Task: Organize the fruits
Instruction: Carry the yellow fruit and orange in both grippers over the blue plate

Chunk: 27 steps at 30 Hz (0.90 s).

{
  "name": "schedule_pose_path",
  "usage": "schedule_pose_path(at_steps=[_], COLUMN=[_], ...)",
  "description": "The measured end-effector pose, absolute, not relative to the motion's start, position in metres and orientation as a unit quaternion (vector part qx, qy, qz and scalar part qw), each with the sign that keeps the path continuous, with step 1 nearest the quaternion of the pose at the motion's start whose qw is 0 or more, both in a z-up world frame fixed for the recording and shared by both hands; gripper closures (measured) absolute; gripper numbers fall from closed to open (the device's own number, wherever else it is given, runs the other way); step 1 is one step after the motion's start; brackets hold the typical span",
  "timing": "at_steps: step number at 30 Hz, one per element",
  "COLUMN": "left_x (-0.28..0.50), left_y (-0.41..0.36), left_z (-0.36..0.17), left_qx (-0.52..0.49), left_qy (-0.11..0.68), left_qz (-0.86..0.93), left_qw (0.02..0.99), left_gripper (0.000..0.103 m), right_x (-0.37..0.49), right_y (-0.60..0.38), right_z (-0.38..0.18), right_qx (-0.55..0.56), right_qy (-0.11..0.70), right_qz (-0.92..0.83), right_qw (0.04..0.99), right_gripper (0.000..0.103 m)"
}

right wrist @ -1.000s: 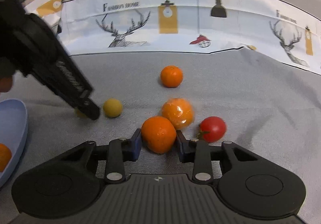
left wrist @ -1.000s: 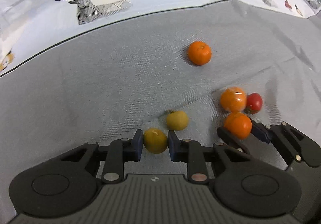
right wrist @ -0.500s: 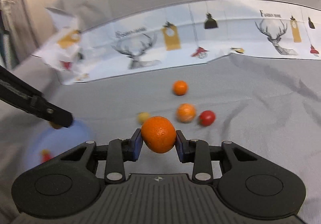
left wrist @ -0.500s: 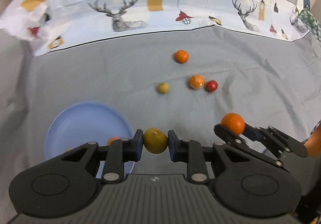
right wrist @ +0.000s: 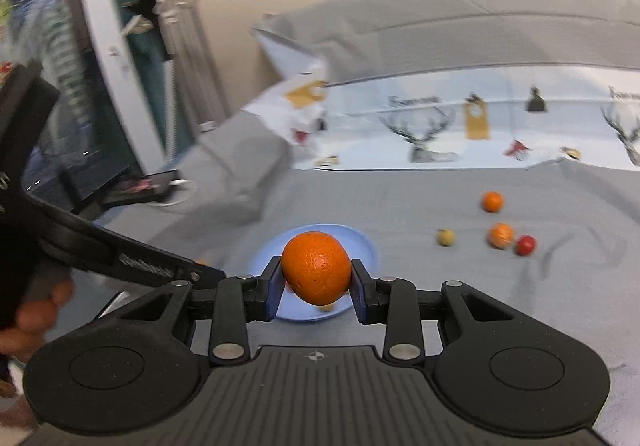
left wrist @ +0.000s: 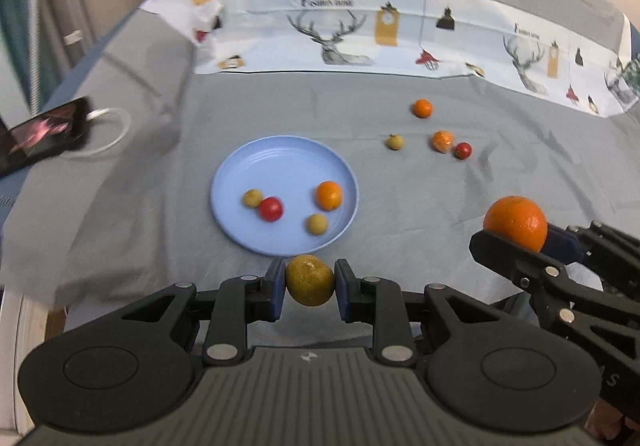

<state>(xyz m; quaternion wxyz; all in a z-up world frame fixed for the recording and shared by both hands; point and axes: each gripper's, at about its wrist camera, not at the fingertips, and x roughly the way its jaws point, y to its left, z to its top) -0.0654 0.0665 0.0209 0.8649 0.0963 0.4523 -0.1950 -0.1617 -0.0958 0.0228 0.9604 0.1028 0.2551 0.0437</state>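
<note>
My left gripper (left wrist: 310, 286) is shut on a yellow-green fruit (left wrist: 309, 280), held in the air just short of the near rim of the blue plate (left wrist: 240, 174). The plate carries two small yellow fruits, a red tomato (left wrist: 271, 208) and an orange (left wrist: 329, 195). My right gripper (right wrist: 316, 288) is shut on a large orange (right wrist: 316, 273) and hangs above the plate (right wrist: 366, 246); in the left wrist view the same gripper (left wrist: 520, 236) and orange (left wrist: 515, 222) show at the right. Loose on the grey cloth lie an orange (left wrist: 423, 108), a yellow fruit (left wrist: 395, 142), another orange (left wrist: 442, 140) and a tomato (left wrist: 463, 150).
A phone (left wrist: 44, 134) with a white cable lies on the cloth at the far left. A deer-print cloth (left wrist: 360, 42) covers the back. A white door frame and curtain (right wrist: 100, 58) stand to the left. A hand (right wrist: 32, 310) holds the left gripper's handle.
Both grippers have lifted their fruits off the cloth and carried them left toward the blue plate, which has come fully into view. The loose fruits now lie far off at the right.
</note>
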Motion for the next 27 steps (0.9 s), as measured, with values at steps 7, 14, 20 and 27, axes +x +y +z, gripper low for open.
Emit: schedule_pose_path(at_steps=[7, 14, 20, 27], left_x=[-0.096, -0.11, -0.116, -0.116], left_y=[0.095, 0.1, 0.102, 0.105], left_z=[0.028, 0.041, 0.046, 0.046], left_qx=[0.062, 0.05, 0.047, 0.045], left_qy=[0.439, 0.41, 0.4, 0.398], left_qz=[-0.202, -0.215, -0.215, -0.214], left_qw=[0.873, 0.885, 0.89, 0.891], left_gripper=[0.074, 0.074, 0.074, 0.074], right_x=[-0.189, -0.206, -0.209, -0.21], right_y=[-0.061, -0.05, -0.047, -0.044], right_z=[0.035, 0.044, 0.046, 0.045], right_qx=[0.047, 0.026, 0.021, 0.017], right_qy=[0.247, 0.236, 0.233, 0.233], right_qz=[0.052, 0.037, 0.029, 0.029], right_qw=[0.966, 0.971, 0.972, 0.972], right_gripper=[0.067, 0.067, 0.067, 0.067])
